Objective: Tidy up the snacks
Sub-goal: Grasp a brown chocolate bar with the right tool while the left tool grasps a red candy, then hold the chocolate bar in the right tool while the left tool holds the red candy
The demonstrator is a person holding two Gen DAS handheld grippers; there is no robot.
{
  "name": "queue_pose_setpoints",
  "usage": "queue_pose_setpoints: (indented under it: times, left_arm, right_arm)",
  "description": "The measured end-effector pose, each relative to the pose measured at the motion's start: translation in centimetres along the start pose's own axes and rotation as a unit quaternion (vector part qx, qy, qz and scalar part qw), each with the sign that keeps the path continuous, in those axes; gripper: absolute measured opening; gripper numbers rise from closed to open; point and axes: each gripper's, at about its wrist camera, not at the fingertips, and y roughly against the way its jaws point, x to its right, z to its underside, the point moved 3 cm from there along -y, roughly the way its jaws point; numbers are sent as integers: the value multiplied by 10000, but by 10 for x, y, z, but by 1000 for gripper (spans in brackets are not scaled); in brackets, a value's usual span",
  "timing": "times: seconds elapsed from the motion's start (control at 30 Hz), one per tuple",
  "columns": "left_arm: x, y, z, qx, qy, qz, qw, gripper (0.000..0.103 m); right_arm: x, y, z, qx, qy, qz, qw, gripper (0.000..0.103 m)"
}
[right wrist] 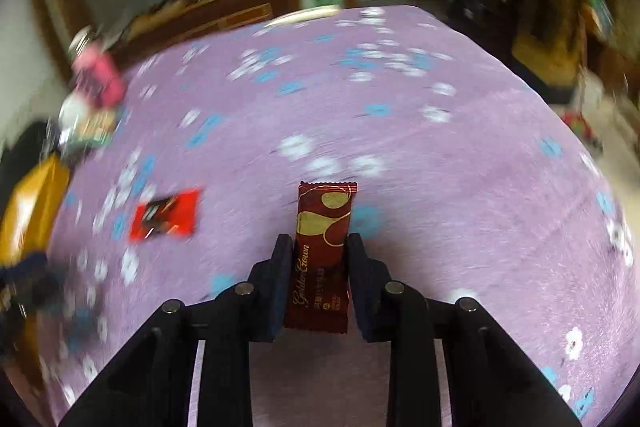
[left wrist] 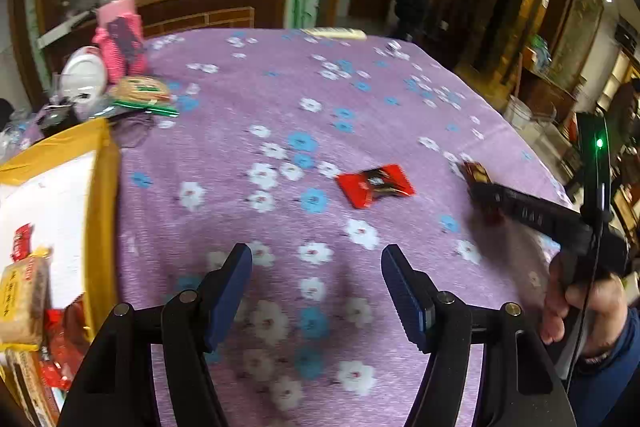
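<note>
My right gripper (right wrist: 319, 241) is shut on a dark red snack bar (right wrist: 322, 251) with gold print, which stands up between the pads above the purple flowered cloth (right wrist: 460, 187). The left wrist view shows that same right gripper (left wrist: 480, 193) at the far right, held by a hand (left wrist: 580, 311), with the bar's end (left wrist: 476, 173) sticking out. A red and black snack packet (left wrist: 374, 185) lies flat on the cloth, also seen as the red packet (right wrist: 166, 215) left of the held bar. My left gripper (left wrist: 316, 263) hangs open over bare cloth. A yellow box (left wrist: 100, 195) with several snacks stands at the left.
A pink-wrapped jar (left wrist: 120, 39), a white round container (left wrist: 84, 75) and a flat packet of biscuits (left wrist: 142, 91) crowd the far left corner of the table. The table's far and right edges drop off to a room with wooden cabinets.
</note>
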Motion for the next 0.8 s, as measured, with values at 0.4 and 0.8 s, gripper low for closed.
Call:
queue_pose_setpoints:
  times: [0.4, 0.8]
  left_arm:
    - [42, -77, -79, -557, -260, 91, 9981, 70]
    - [63, -82, -41, -1163, -971, 555, 9869, 63]
  right_arm:
    - [0, 22, -13, 407, -276, -695, 9964, 26]
    - [4, 27, -17, 417, -495, -947, 9934, 26]
